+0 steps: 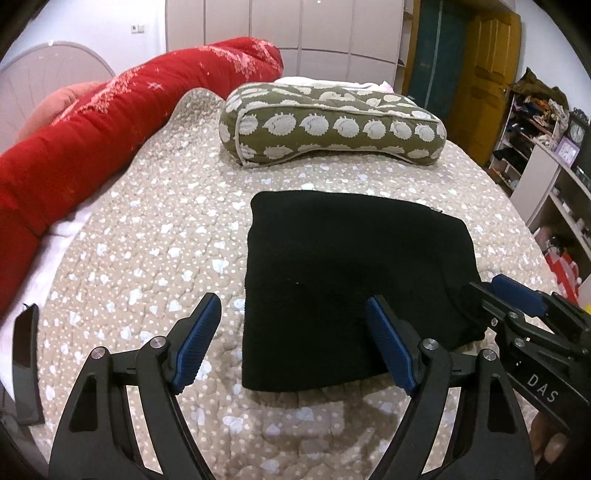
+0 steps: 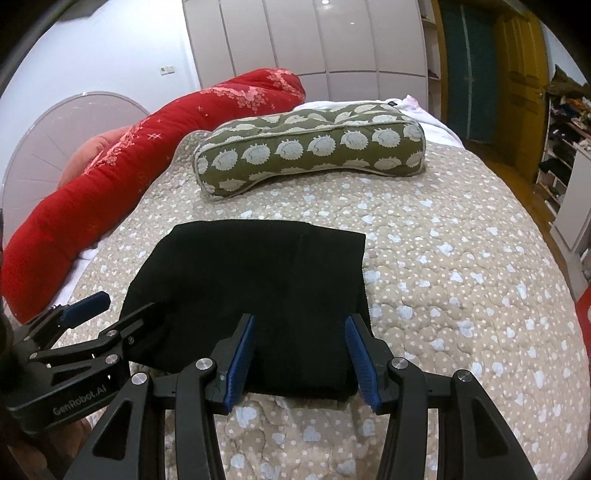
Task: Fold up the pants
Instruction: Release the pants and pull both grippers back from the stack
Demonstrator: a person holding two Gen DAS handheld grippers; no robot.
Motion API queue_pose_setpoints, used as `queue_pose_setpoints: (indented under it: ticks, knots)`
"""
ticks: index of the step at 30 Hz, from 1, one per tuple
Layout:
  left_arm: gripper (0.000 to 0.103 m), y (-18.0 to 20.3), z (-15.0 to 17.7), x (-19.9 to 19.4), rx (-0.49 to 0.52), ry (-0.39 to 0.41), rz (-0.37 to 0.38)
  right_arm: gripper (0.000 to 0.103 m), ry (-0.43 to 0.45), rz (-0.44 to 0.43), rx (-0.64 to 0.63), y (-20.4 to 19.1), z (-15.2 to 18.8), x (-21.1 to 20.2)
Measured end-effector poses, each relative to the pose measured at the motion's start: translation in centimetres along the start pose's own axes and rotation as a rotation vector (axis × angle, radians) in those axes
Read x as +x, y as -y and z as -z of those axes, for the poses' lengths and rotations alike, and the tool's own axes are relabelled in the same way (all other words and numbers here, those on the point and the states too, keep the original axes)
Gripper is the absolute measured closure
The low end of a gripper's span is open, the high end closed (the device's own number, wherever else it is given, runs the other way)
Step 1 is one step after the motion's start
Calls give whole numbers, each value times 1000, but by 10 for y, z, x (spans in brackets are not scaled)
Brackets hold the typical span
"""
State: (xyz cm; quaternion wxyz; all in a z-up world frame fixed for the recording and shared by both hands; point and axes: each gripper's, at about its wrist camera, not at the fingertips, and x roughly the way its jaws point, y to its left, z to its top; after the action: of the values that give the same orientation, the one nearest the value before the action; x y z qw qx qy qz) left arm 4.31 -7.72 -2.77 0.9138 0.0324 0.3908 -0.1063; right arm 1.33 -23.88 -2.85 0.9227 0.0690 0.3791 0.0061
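The black pants (image 1: 351,280) lie folded into a compact rectangle on the beige quilted bed (image 1: 166,229); they also show in the right wrist view (image 2: 258,288). My left gripper (image 1: 295,314) is open and empty, just above the near left edge of the folded pants. My right gripper (image 2: 299,332) is open and empty, over the near right edge of the pants. The right gripper shows at the right in the left wrist view (image 1: 495,291). The left gripper shows at the left in the right wrist view (image 2: 114,306).
A green pillow with white hedgehog print (image 1: 332,125) lies behind the pants. A long red bolster (image 1: 110,122) runs along the bed's left side. A dark flat object (image 1: 26,362) lies at the left edge. Shelves (image 1: 546,155) and a wardrobe (image 1: 295,26) stand beyond.
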Motion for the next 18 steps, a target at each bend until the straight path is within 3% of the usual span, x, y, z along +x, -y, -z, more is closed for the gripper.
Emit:
queue_pose_setpoints:
  ticks: [18]
  knots:
    - [21, 5, 5, -25, 1, 54, -31, 55, 5, 16, 33, 6, 9, -17]
